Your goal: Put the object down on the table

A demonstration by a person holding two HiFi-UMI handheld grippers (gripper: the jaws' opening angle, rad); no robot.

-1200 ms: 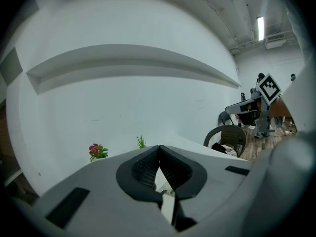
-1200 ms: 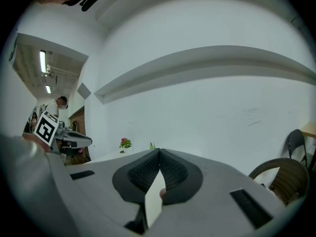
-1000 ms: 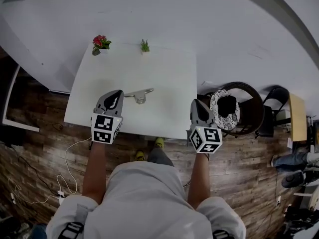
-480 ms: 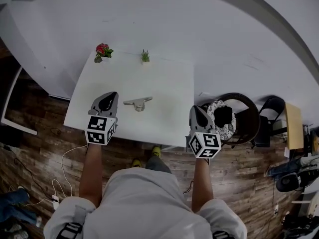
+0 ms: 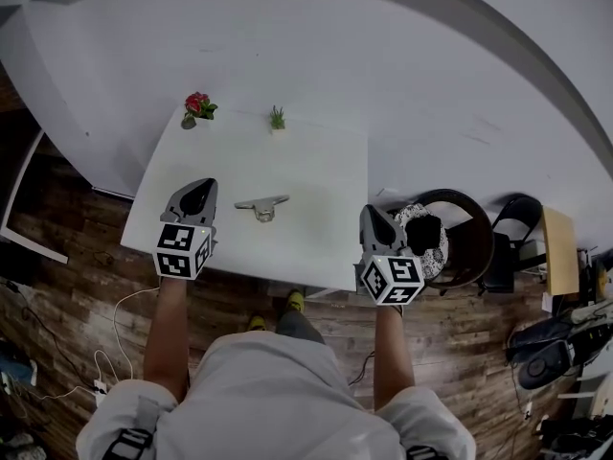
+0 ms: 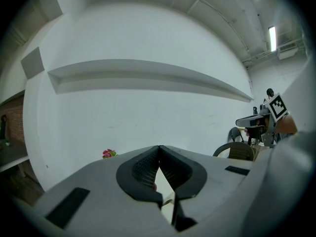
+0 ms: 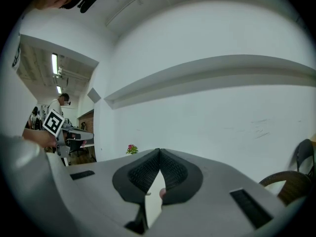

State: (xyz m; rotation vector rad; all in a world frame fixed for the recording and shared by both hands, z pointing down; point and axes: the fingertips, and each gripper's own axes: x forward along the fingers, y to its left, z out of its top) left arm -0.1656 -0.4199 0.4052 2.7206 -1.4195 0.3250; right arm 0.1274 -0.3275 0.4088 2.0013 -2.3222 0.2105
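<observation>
Metal object (image 5: 261, 205), location?
On the white surface (image 5: 316, 161), middle, toward its front edge, lying free.
Your left hand-held gripper (image 5: 197, 188)?
Clenched, empty, at the left front edge.
And your right hand-held gripper (image 5: 373, 213)?
Clenched, empty, at the right front corner.

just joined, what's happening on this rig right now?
A person stands at the white table with a gripper in each hand. The left gripper and right gripper are both shut with nothing between the jaws, held near the table's front edge. The metal object lies on the table between them, touched by neither. A red-flowered plant and a small green plant sit at the far edge.
</observation>
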